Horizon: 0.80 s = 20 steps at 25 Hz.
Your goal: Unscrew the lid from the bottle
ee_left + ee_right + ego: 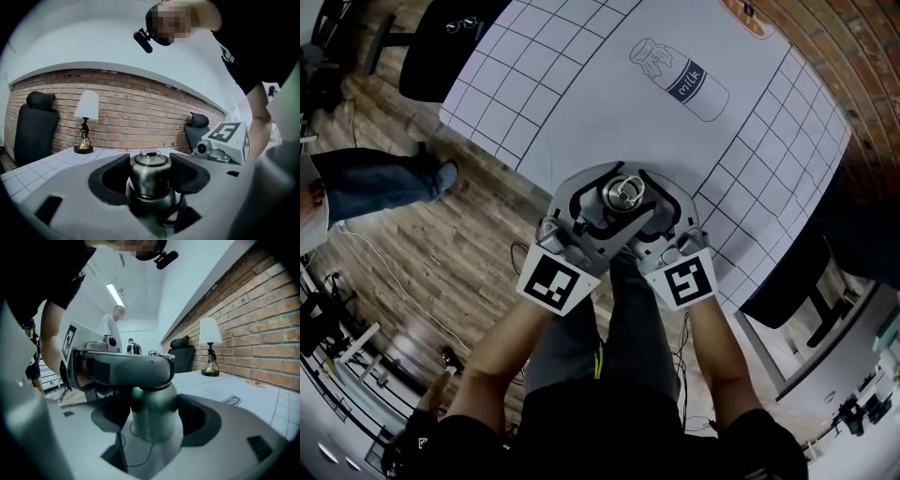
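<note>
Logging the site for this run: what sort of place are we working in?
Probably an office or lab workroom: black office chairs, a lamp on a table with a gridded cover, and a brick wall behind.

The silver metal bottle [153, 425] and its round lid [150, 176] look brushed, dully glossy. The left hand-held gripper [150, 164] is smooth matt grey plastic with black rubbery pads [108, 182]. The red brick wall [140, 117] is rough.

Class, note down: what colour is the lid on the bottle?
Silver, bare metal: the lid shows best in the left gripper view.
</note>
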{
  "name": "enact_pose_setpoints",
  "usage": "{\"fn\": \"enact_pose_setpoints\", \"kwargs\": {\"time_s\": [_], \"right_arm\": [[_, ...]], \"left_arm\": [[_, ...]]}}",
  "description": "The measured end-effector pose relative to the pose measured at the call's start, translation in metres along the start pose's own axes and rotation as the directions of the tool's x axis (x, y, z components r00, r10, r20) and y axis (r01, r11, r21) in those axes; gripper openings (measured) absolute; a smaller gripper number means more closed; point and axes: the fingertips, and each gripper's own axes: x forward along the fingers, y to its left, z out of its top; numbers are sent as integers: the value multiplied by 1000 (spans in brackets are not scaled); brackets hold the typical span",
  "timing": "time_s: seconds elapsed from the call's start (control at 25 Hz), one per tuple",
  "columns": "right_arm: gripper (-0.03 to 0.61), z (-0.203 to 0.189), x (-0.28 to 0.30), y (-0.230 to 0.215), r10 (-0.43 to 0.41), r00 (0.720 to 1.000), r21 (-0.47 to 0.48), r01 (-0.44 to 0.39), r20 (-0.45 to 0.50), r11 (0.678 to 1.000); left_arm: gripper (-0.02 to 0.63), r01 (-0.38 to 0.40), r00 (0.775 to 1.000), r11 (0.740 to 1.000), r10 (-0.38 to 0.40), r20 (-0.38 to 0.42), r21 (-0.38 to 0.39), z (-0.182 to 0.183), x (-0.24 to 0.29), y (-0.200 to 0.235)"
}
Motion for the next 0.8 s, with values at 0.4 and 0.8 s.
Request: {"fn": "enact_pose_setpoints", "kwargs": {"time_s": [0.4,0.8], "right_arm": [[302,-3,-1,-1,-16,999,3,16,-40,1000],[302,4,-45,-10,-100,991,21,102,-87,995]], "left_arm": [[270,10,1000,1000,-10,0,17,1,2,0],[270,27,1000,999,-27,15,18,17,-2,0]]}}
